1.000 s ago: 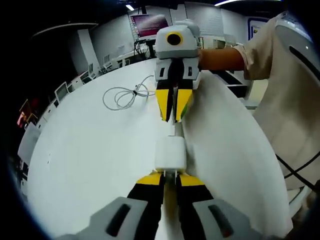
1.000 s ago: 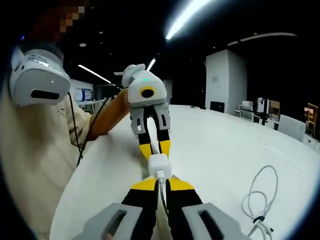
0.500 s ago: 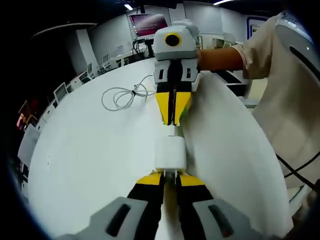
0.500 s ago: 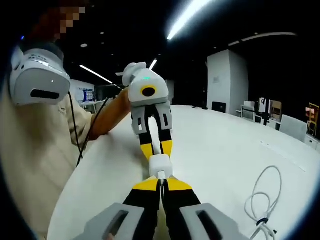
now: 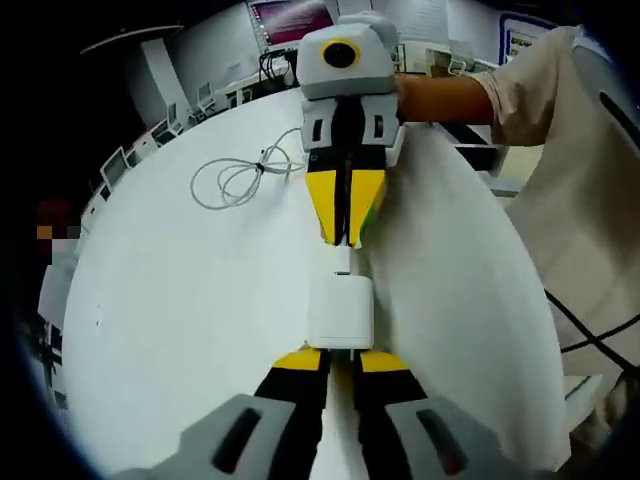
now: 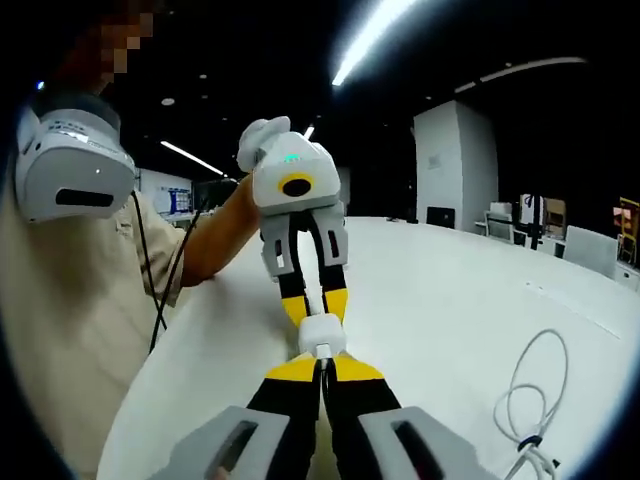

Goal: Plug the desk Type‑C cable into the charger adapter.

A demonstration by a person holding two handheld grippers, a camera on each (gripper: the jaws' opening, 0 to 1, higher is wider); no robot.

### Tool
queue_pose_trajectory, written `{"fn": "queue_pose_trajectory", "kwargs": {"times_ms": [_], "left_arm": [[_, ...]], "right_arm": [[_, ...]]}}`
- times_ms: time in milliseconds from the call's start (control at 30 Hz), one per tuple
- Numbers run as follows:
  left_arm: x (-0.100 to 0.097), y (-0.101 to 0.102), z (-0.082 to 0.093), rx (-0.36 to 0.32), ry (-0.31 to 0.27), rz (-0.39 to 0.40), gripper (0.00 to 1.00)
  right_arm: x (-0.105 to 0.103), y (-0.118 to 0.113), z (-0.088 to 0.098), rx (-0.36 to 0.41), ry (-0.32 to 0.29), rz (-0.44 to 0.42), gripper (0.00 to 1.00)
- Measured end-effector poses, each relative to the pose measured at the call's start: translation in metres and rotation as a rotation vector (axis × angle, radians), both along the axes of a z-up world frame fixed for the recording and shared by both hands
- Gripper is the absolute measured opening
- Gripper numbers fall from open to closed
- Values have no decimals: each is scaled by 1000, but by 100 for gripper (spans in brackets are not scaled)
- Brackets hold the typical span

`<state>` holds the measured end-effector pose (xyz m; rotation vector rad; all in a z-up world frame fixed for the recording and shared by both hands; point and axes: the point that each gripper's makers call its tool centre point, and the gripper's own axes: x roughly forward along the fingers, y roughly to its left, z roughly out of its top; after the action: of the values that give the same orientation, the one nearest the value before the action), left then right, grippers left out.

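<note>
A white charger adapter (image 5: 340, 310) sits between the yellow jaws of my left gripper (image 5: 340, 356), which is shut on it above the white table (image 5: 180, 320). Facing it, my right gripper (image 5: 345, 240) is shut on the white Type-C plug (image 5: 343, 262), whose tip meets the adapter's front face. In the right gripper view, the plug (image 6: 321, 352) pokes out of my right gripper (image 6: 320, 366) into the adapter (image 6: 322, 333), with the left gripper (image 6: 313, 305) behind it. The rest of the cable lies coiled (image 5: 240, 180) on the table and loops (image 6: 535, 395) at the right.
A person in a beige top (image 5: 575, 200) stands at the table's edge, a headset (image 6: 65, 180) hanging at the chest. Chairs (image 5: 125, 165) line the far rim of the table. A screen (image 5: 295, 15) glows at the back.
Both cameras have tilted a little, so the pictures shifted. The two grippers stay nose to nose, with plug and adapter still touching.
</note>
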<state>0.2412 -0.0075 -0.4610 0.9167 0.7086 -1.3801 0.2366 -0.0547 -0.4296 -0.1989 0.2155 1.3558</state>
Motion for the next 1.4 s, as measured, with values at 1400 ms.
{"fn": "queue_pose_trajectory", "kwargs": {"times_ms": [1400], "left_arm": [[7,-1,1,70,2,62,12]], "right_arm": [[7,-8,0,-14,10,-57,7]]}}
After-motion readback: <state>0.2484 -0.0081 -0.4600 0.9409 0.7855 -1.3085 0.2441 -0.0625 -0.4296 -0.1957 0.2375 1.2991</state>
